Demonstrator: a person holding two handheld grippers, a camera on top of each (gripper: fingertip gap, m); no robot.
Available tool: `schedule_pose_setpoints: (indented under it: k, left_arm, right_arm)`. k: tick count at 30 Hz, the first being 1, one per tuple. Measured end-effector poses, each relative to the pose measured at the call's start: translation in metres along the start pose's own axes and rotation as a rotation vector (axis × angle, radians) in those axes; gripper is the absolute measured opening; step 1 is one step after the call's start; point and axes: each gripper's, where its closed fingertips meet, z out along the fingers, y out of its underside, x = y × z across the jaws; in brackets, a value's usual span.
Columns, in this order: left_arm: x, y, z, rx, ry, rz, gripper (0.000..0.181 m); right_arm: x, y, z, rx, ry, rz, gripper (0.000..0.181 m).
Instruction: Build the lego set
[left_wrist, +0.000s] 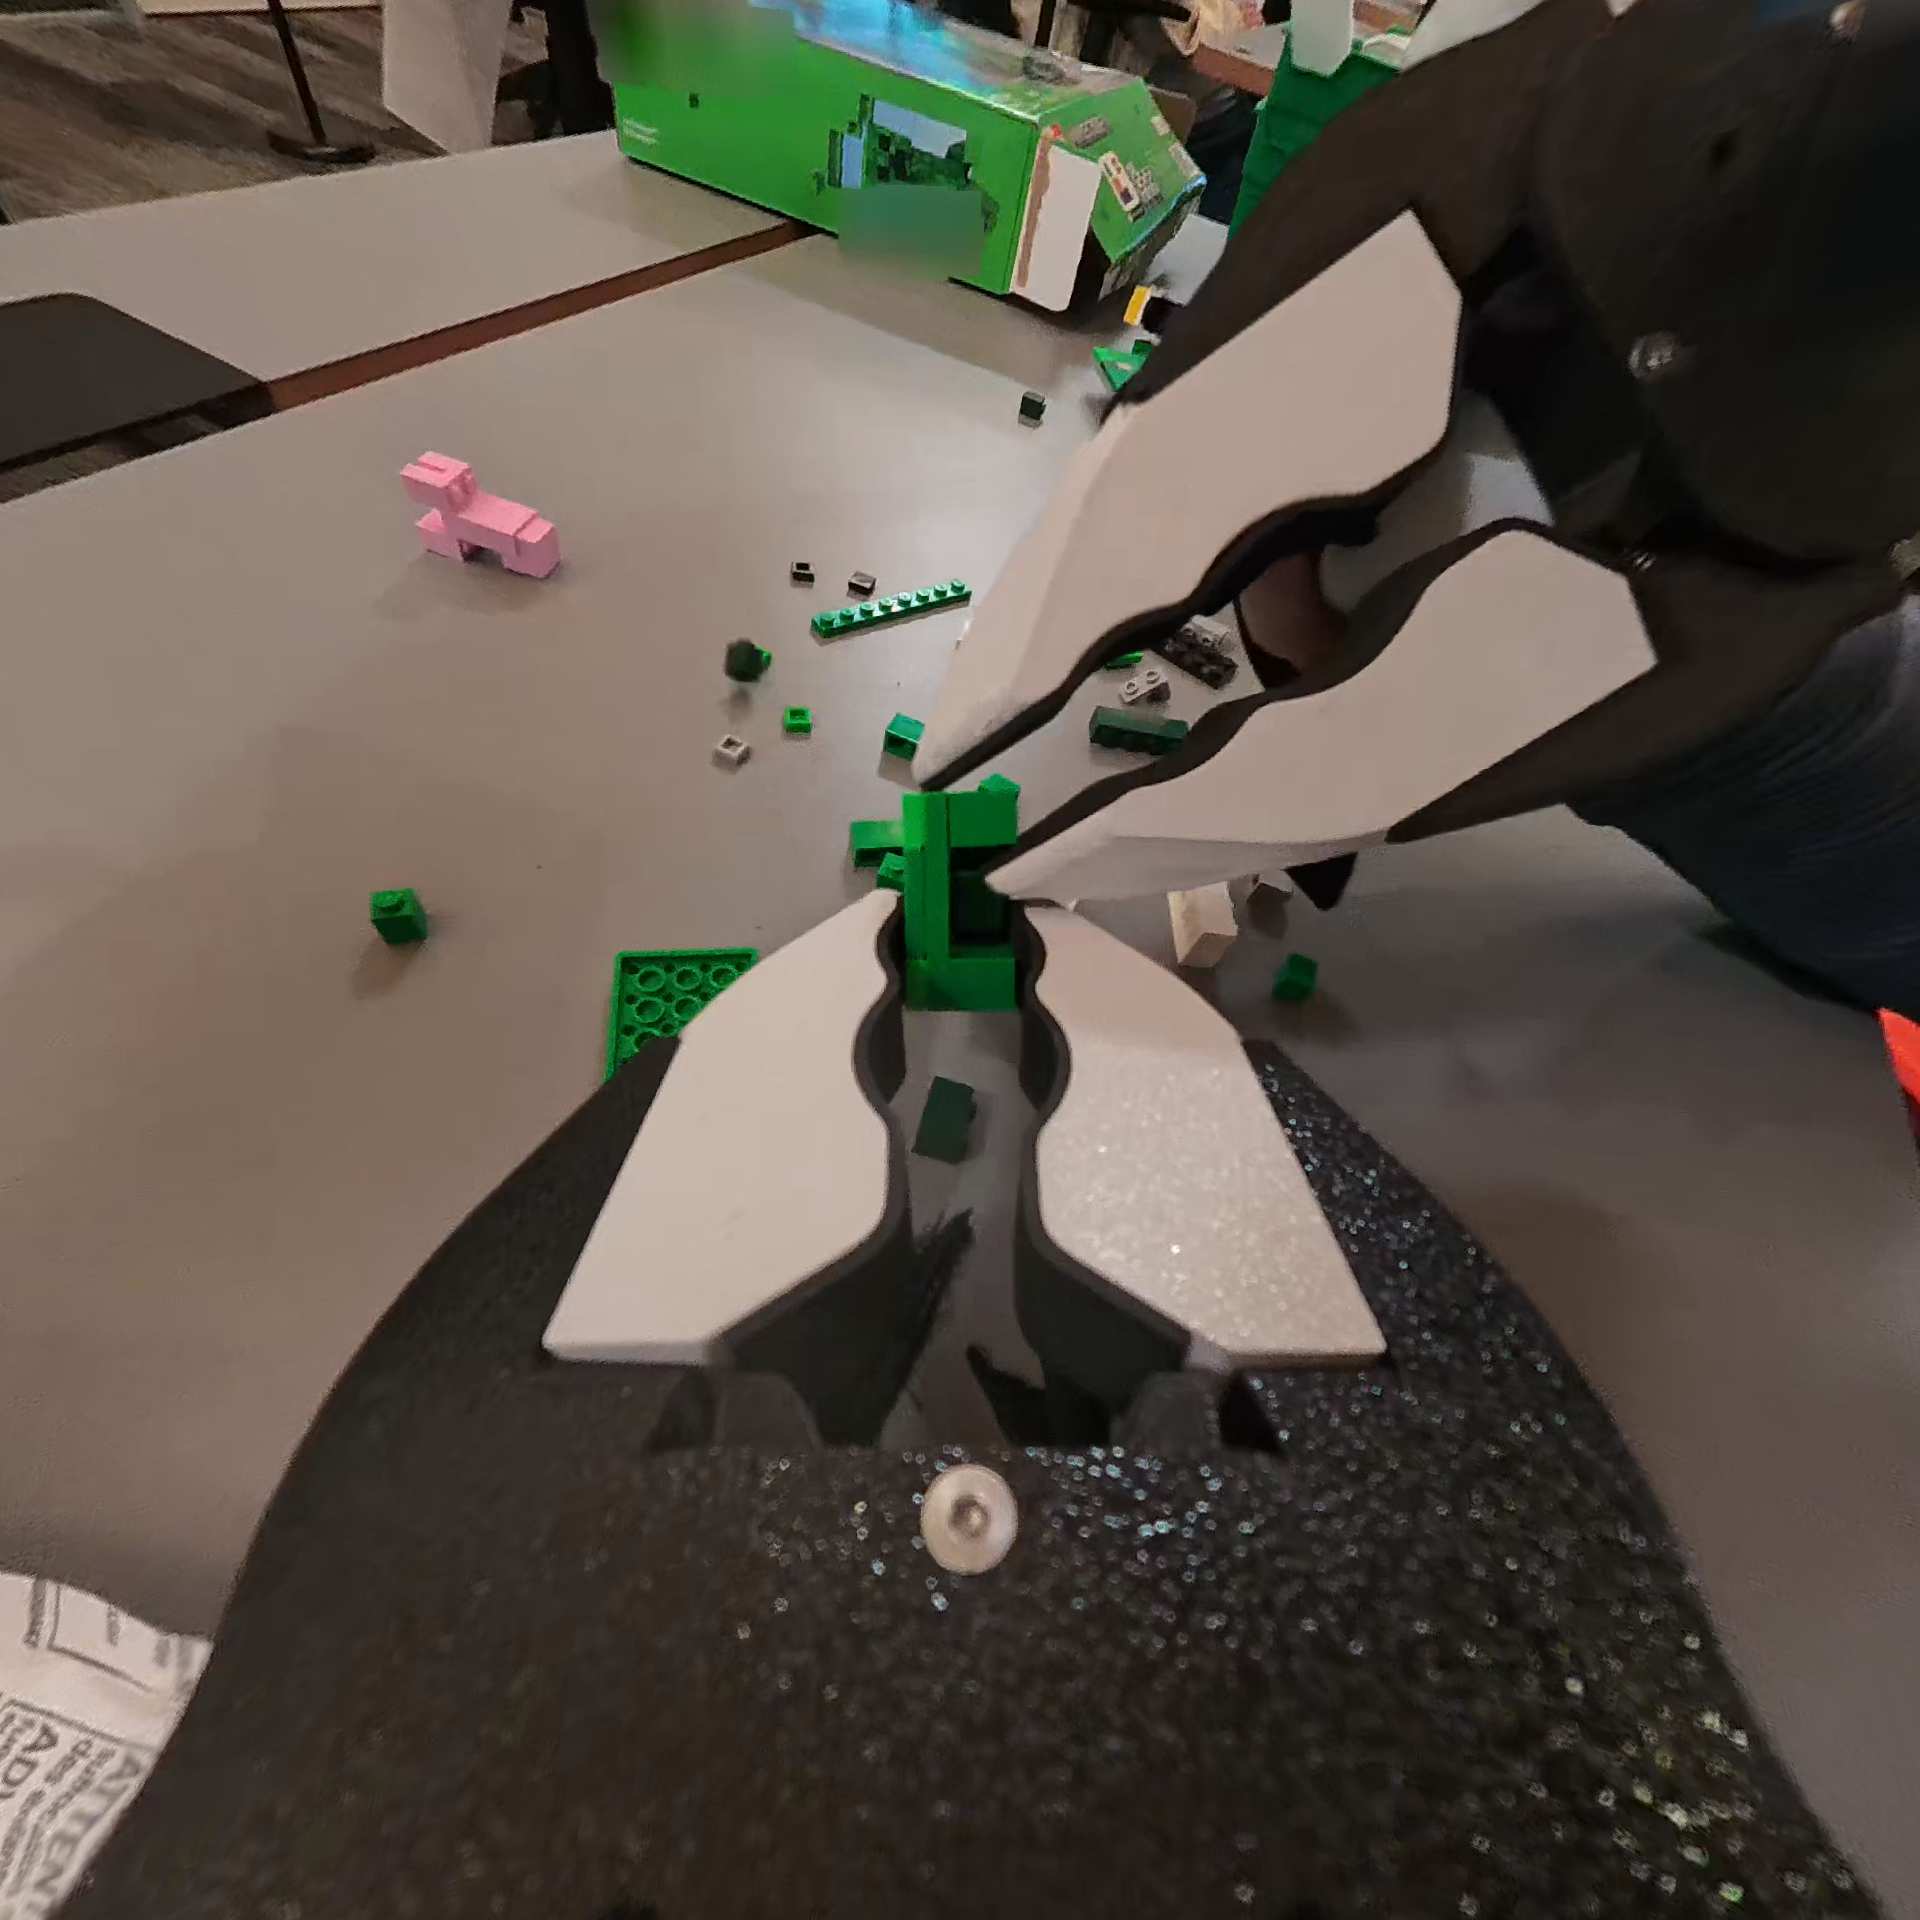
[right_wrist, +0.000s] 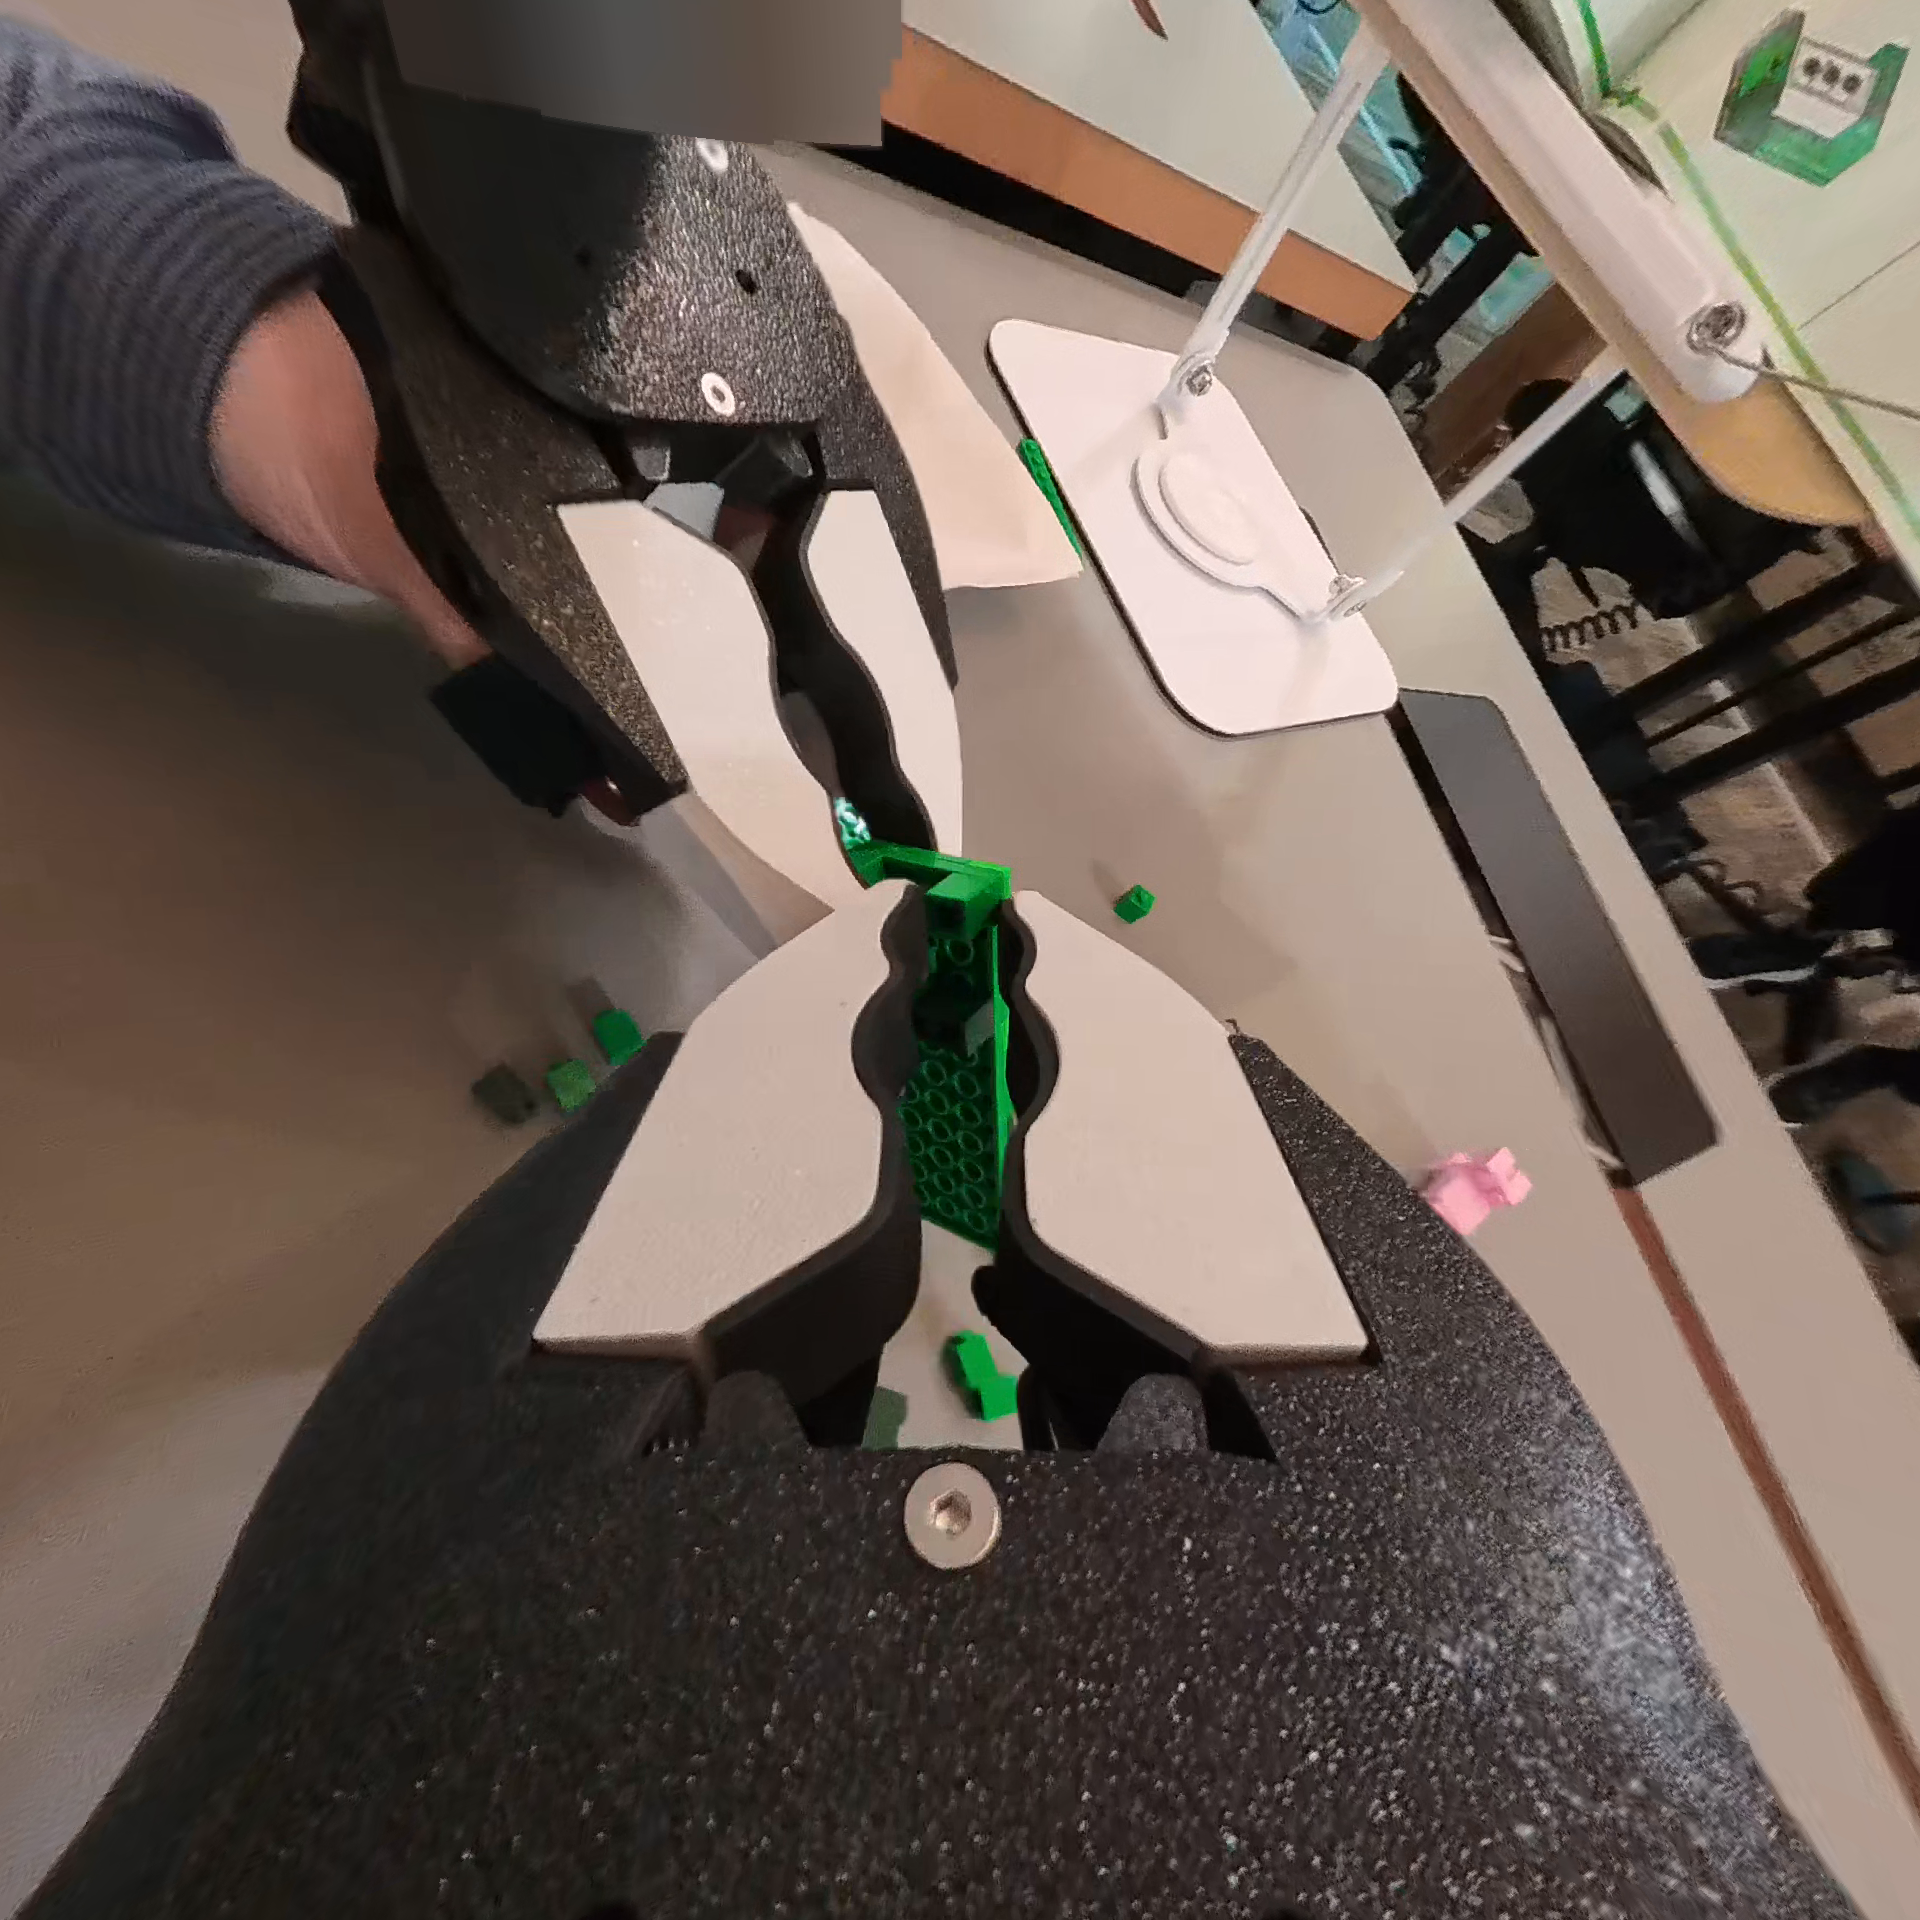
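A small green lego assembly (left_wrist: 951, 935) is held upright above the grey table (left_wrist: 312, 1091). My left gripper (left_wrist: 958, 914) is shut on its lower part. My right gripper (left_wrist: 956, 831) comes in from the upper right and is shut on its top. In the right wrist view my right gripper (right_wrist: 954, 902) pinches the assembly's green top (right_wrist: 966, 888), and the left gripper (right_wrist: 894, 847) meets it from the upper left. A green plate (left_wrist: 665, 987) lies studs-down on the table under the grippers; it also shows between my right fingers (right_wrist: 956, 1143).
A pink lego pig (left_wrist: 478, 514) stands at the far left. A long green plate (left_wrist: 891, 608) and several loose small bricks lie around it, one green brick (left_wrist: 398, 916) at the left. The green set box (left_wrist: 914, 156) lies at the back. A white lamp base (right_wrist: 1195, 520) stands on the table.
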Motion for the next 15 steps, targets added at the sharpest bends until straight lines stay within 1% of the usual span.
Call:
schedule_pose_setpoints:
  k: [2,4,6,8,9,10,11,12,13,15]
  left_arm:
    - [0.001,-0.001,-0.001,0.012,0.025,-0.027,0.017]
    - [-0.001,-0.002,-0.003,0.027,0.036,-0.047,0.017]
    - [-0.001,-0.007,-0.006,0.063,0.067,-0.094,0.017]
    - [-0.003,-0.011,-0.009,0.093,0.089,-0.131,0.017]
    - [-0.003,-0.012,-0.010,0.110,0.102,-0.149,0.017]
    - [-0.003,-0.014,-0.011,0.127,0.121,-0.172,0.017]
    - [-0.002,-0.016,-0.012,0.144,0.144,-0.193,0.017]
    - [-0.002,-0.018,-0.014,0.162,0.164,-0.210,0.017]
    - [-0.002,-0.020,-0.016,0.182,0.187,-0.218,0.017]
    - [0.002,-0.026,-0.020,0.229,0.242,-0.232,0.017]
  right_arm:
    - [0.000,-0.003,-0.002,0.057,-0.049,0.094,0.008]
    - [0.005,-0.007,-0.008,0.159,-0.112,0.248,0.008]
    - [0.016,-0.002,-0.013,0.191,-0.100,0.332,0.008]
    - [0.021,0.006,-0.018,0.174,-0.064,0.314,0.009]
    - [0.021,0.009,-0.019,0.156,-0.053,0.287,0.017]
    - [0.020,0.013,-0.019,0.128,-0.050,0.257,0.028]
    - [0.018,0.018,-0.019,0.093,-0.053,0.236,0.034]
    - [0.016,0.023,-0.018,0.068,-0.059,0.237,0.037]
    - [0.016,0.026,-0.017,0.063,-0.065,0.262,0.038]
    - [0.019,0.025,-0.019,0.121,-0.081,0.348,0.038]
